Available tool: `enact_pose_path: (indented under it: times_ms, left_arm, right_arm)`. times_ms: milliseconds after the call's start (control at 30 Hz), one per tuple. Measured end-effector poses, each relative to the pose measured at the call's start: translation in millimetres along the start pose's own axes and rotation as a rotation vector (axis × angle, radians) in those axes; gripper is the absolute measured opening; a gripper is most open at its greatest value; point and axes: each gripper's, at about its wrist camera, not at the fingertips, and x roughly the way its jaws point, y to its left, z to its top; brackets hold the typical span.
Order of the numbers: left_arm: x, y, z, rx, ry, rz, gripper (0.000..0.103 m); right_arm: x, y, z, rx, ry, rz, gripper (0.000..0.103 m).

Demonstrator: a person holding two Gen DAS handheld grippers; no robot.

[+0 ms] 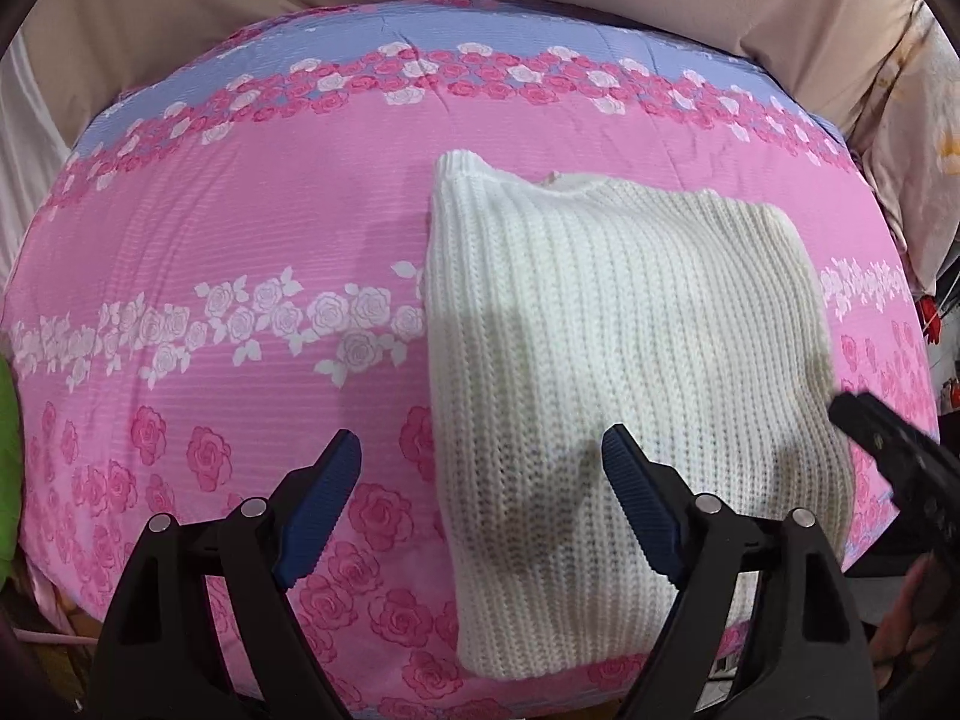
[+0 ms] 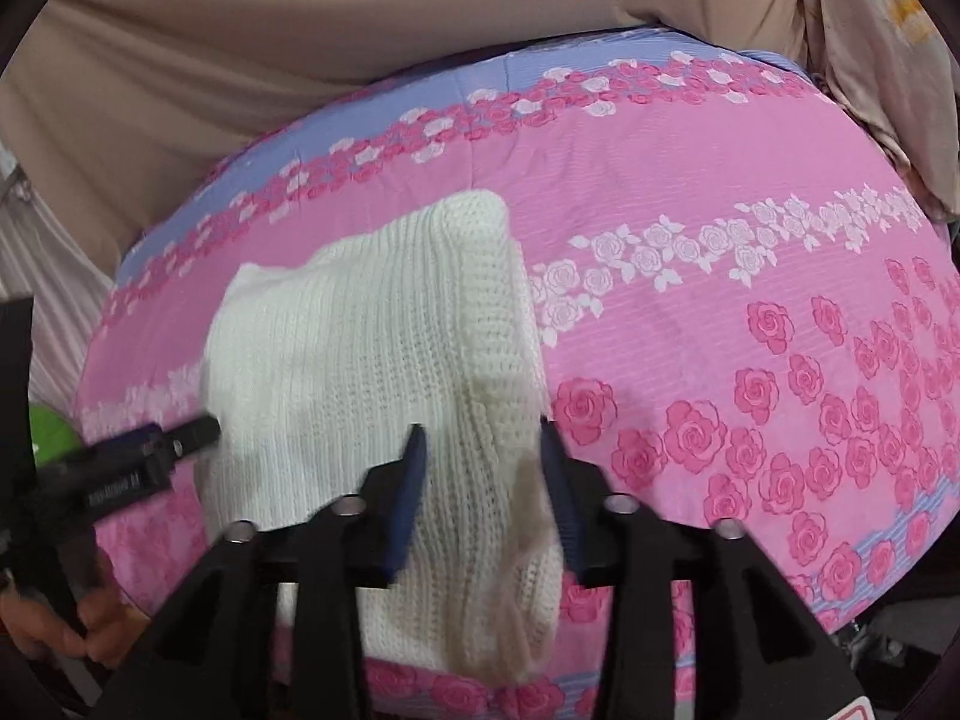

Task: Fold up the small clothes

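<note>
Folding seems nearly done: white knit sweater (image 1: pixel 624 360) is laid as a compact rectangle on the rose-print quilt (image 1: pixel 240 228). Left gripper (image 1: pixel 480 468) is held wide and empty; right gripper (image 2: pixel 483 450) is spread over the sweater's right edge, gripping nothing. Probably one last fold or smoothing is needed.

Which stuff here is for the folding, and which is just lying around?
For the folding:
white knitted sweater
left gripper, open
right gripper, open
pink rose bedspread, the folding surface

Just lying around:
green thing
beige sheet
flowered pillow
</note>
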Motion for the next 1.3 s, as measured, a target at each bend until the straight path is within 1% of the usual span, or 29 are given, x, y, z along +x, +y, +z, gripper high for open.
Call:
enact_pose_path:
  times_ms: [67, 100, 133, 167, 200, 267, 300, 367, 400, 433, 500, 533, 600, 633, 667, 700, 733, 767, 867, 900, 933, 967, 1000, 1067, 1100, 1133, 1167, 1200, 1300]
  left_arm:
    - [0, -2, -2, 0.007, 0.004, 0.001, 0.08]
    - [0, -3, -2, 0.009, 0.004, 0.0, 0.08]
    - [-1, -3, -2, 0.012, 0.002, 0.0, 0.08]
    - [-2, -3, -2, 0.012, 0.0, 0.007, 0.08]
    - [-3, -2, -3, 0.011, -0.002, 0.009, 0.08]
    - [-2, 0, -4, 0.012, 0.0, 0.016, 0.08]
    - [-1, 1, -5, 0.009, 0.003, 0.019, 0.08]
    - [2, 3, -6, 0.002, 0.013, 0.017, 0.08]
    - [2, 2, -7, 0.003, 0.013, 0.019, 0.08]
    - [3, 2, -7, 0.006, 0.012, 0.022, 0.08]
    - [4, 1, -6, 0.007, 0.017, 0.02, 0.08]
    - [4, 2, -6, 0.002, 0.017, 0.013, 0.08]
    - [3, 10, -5, -0.049, 0.018, -0.052, 0.083]
    - [5, 14, -5, -0.083, 0.024, -0.085, 0.083]
    - [6, 19, -5, -0.117, 0.035, -0.1, 0.083]
    - [8, 23, -6, -0.135, 0.04, -0.106, 0.083]
    - [8, 25, -6, -0.145, 0.043, -0.107, 0.083]
    - [8, 28, -7, -0.155, 0.042, -0.107, 0.083]
    - [8, 35, -11, -0.184, 0.036, -0.138, 0.085]
    - [10, 37, -12, -0.2, 0.041, -0.16, 0.085]
    - [13, 38, -13, -0.215, 0.052, -0.183, 0.086]
    - [19, 38, -13, -0.234, 0.07, -0.204, 0.086]
    - [23, 38, -14, -0.245, 0.074, -0.22, 0.088]
    - [36, 35, -13, -0.254, 0.083, -0.236, 0.091]
    - [42, 34, -13, -0.259, 0.086, -0.255, 0.094]
    - [48, 33, -13, -0.265, 0.088, -0.267, 0.094]
    - [51, 33, -12, -0.275, 0.088, -0.281, 0.096]
    - [54, 33, -10, -0.281, 0.084, -0.305, 0.096]
    - [60, 31, -6, -0.292, 0.076, -0.349, 0.097]
  right_arm:
    - [7, 4, 3, -0.015, 0.008, -0.007, 0.046]
    - [20, 5, 9, -0.025, 0.034, -0.002, 0.046]
    - [28, 6, 10, -0.03, 0.052, -0.006, 0.043]
    - [34, 8, 13, -0.036, 0.064, -0.01, 0.027]
    - [34, 11, 17, -0.041, 0.059, 0.004, 0.015]
    - [12, 18, 24, -0.046, -0.028, 0.061, 0.013]
    - [2, 21, 27, -0.055, -0.067, 0.067, 0.013]
    - [-4, 20, 31, -0.062, -0.098, 0.059, 0.013]
    - [2, 15, 32, -0.059, -0.086, 0.047, 0.013]
    - [16, 9, 30, -0.053, -0.05, 0.026, 0.013]
    - [59, -8, 20, -0.041, 0.073, -0.021, 0.015]
    - [58, -12, 16, -0.025, 0.052, -0.008, 0.015]
    - [45, -14, 20, 0.009, 0.043, 0.016, 0.021]
    - [32, -14, 21, 0.021, 0.02, 0.025, 0.022]
    - [20, -14, 21, 0.026, -0.005, 0.037, 0.025]
    - [12, -15, 20, 0.027, -0.016, 0.043, 0.031]
    - [6, -17, 17, 0.031, -0.02, 0.037, 0.035]
    - [2, -21, 13, 0.04, -0.016, 0.02, 0.041]
    - [-1, -26, -5, 0.058, 0.021, -0.002, 0.043]
    - [-1, -28, -13, 0.075, 0.035, 0.013, 0.046]
    - [0, -31, -21, 0.095, 0.047, 0.041, 0.049]
    - [3, -33, -28, 0.112, 0.057, 0.061, 0.056]
    - [7, -33, -33, 0.121, 0.07, 0.069, 0.06]
    - [19, -32, -40, 0.125, 0.103, 0.079, 0.063]
    - [25, -33, -41, 0.126, 0.113, 0.082, 0.067]
    - [32, -33, -41, 0.129, 0.117, 0.091, 0.07]
    - [38, -33, -39, 0.133, 0.122, 0.098, 0.076]
    - [43, -33, -36, 0.137, 0.127, 0.109, 0.078]
    - [60, -33, -26, 0.167, 0.148, 0.175, 0.078]
